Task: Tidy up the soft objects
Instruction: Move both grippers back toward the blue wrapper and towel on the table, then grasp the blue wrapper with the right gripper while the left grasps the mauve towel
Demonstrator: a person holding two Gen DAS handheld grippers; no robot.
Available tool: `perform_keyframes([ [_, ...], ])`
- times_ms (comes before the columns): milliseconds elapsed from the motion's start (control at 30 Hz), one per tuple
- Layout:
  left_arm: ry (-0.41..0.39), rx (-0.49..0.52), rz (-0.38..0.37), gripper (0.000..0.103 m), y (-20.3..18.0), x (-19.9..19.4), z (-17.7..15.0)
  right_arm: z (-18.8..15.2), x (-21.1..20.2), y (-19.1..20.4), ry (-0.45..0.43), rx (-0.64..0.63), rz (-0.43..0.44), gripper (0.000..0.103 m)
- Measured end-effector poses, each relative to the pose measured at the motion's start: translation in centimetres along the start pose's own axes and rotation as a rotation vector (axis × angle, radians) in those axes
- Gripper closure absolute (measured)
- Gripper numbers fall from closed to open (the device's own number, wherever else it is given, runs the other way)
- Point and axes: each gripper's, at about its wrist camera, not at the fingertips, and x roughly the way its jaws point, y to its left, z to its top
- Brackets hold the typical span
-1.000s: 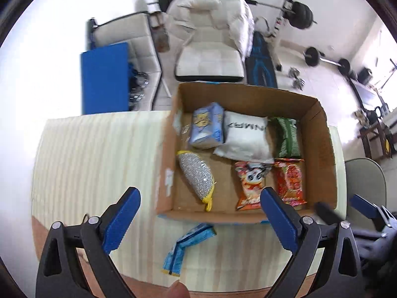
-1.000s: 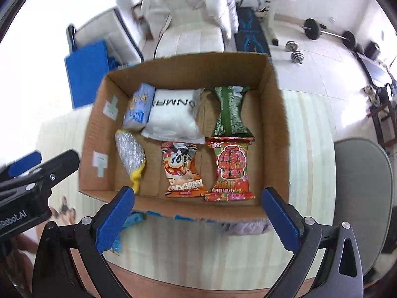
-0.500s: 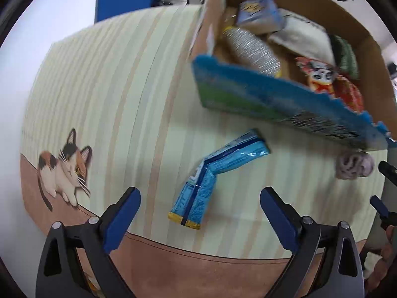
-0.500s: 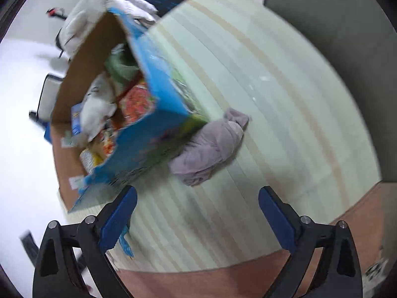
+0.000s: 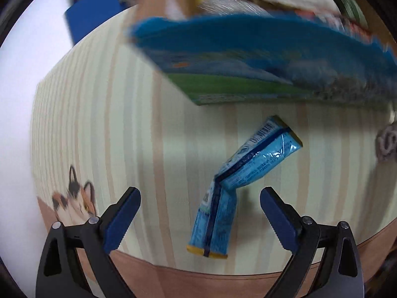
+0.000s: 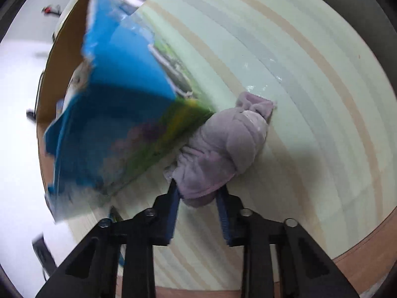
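Two soft things lie outside the box on my feeds — one folded light-blue plastic snack packet (image 5: 238, 186) and one rolled lilac fleece cloth (image 6: 223, 151). My right gripper (image 6: 198, 198) has its blue-padded fingers drawn in on the near end of the cloth roll, pinching it; the rest of the roll rests on the pale striped tablecloth (image 6: 310, 79), its far end touching the corner of the cardboard box with the blue and green printed outside (image 6: 119, 114). From the left wrist view the same cloth shows only as a blurred lilac patch (image 5: 387, 144) at the right edge.

My left gripper (image 5: 199, 213) is spread wide, holding nothing, both blue pads above the table. The snack packet lies between and just ahead of them, bent in the middle into an elbow, its lower half pointing toward me and its upper half angled up to the right, near the box wall (image 5: 248, 69) but apart from it. Inside the box I can make out several packets over the rim, yet motion blur stops me counting them. One printed calico cat (image 5: 74, 201) sits on the tablecloth beside the left finger (image 5: 121, 213). One blue panel (image 5: 94, 19) stands beyond the table's far edge.
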Motion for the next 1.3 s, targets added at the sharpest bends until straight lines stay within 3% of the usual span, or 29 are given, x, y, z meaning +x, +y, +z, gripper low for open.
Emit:
perform_keyframes([
  [133,0.01,0.104,0.048,0.004,-1.7,1.0,0.4,-1.1,-1.4,0.0,0.029,-0.107,-0.08,0.08],
  [200,0.019,0.123,0.039,0.004,-2.2,1.5,0.7,-1.3,-1.9,-0.4,0.05,-0.112,-0.067,0.08],
  [233,0.025,0.118,0.028,0.014,-2.3,1.7,0.8,-1.3,-2.2,-0.7,0.045,-0.096,-0.049,0.078],
  [300,0.04,0.075,-0.018,0.036,-2.0,1.7,0.9,-0.7,-2.5,-0.8,0.032,-0.057,-0.042,0.058],
  [333,0.052,0.05,-0.05,0.053,-1.8,1.7,0.9,-0.8,-2.5,-0.8,0.024,-0.04,-0.045,0.038],
  [367,0.081,0.02,-0.081,0.063,-1.6,1.7,0.8,-0.5,-2.4,-0.8,0.012,-0.009,-0.032,0.033],
  [467,0.129,-0.075,-0.146,0.067,-0.8,1.8,0.2,0.1,-1.7,-1.0,0.014,0.025,-0.005,0.033],
  [533,0.178,-0.156,-0.228,0.069,-0.2,2.1,-0.7,0.5,-0.8,-0.7,0.027,0.022,-0.02,0.033],
  [600,0.221,-0.237,-0.312,0.07,0.4,2.5,-1.8,0.8,-0.1,-0.5,0.044,0.019,-0.047,0.034],
  [633,0.231,-0.255,-0.333,0.07,0.6,2.6,-2.2,0.7,0.3,-0.4,0.047,0.017,-0.06,0.04],
  [667,0.245,-0.276,-0.357,0.07,0.7,2.8,-2.7,0.5,0.5,-0.3,0.049,0.005,-0.072,0.054],
  [767,0.243,-0.265,-0.378,0.07,0.3,2.8,-3.5,-0.5,0.8,0.6,0.072,-0.079,-0.105,0.063],
  [967,0.227,-0.271,-0.329,0.065,0.5,2.6,-4.4,-4.7,1.2,2.9,0.171,-0.36,-0.24,0.066],
  [1000,0.23,-0.278,-0.276,0.065,0.8,2.7,-4.7,-5.0,1.1,3.2,0.167,-0.373,-0.264,0.065],
  [1033,0.223,-0.281,-0.228,0.065,1.3,2.9,-5.4,-5.3,0.8,3.6,0.147,-0.38,-0.285,0.051],
  [1067,0.199,-0.278,-0.179,0.065,1.4,2.4,-5.6,-5.6,0.3,4.0,0.126,-0.38,-0.269,0.028],
  [1100,0.167,-0.274,-0.14,0.064,1.5,1.7,-5.9,-5.9,-0.1,4.4,0.114,-0.38,-0.242,0.021],
  [1233,0.05,-0.273,-0.025,0.016,1.9,-0.7,-7.4,-7.6,-2.4,8.5,0.042,-0.455,-0.179,0.02],
  [1300,0.025,-0.282,-0.01,0.014,1.9,-1.6,-8.3,-8.7,-2.3,11.1,0.058,-0.506,-0.131,0.02],
])
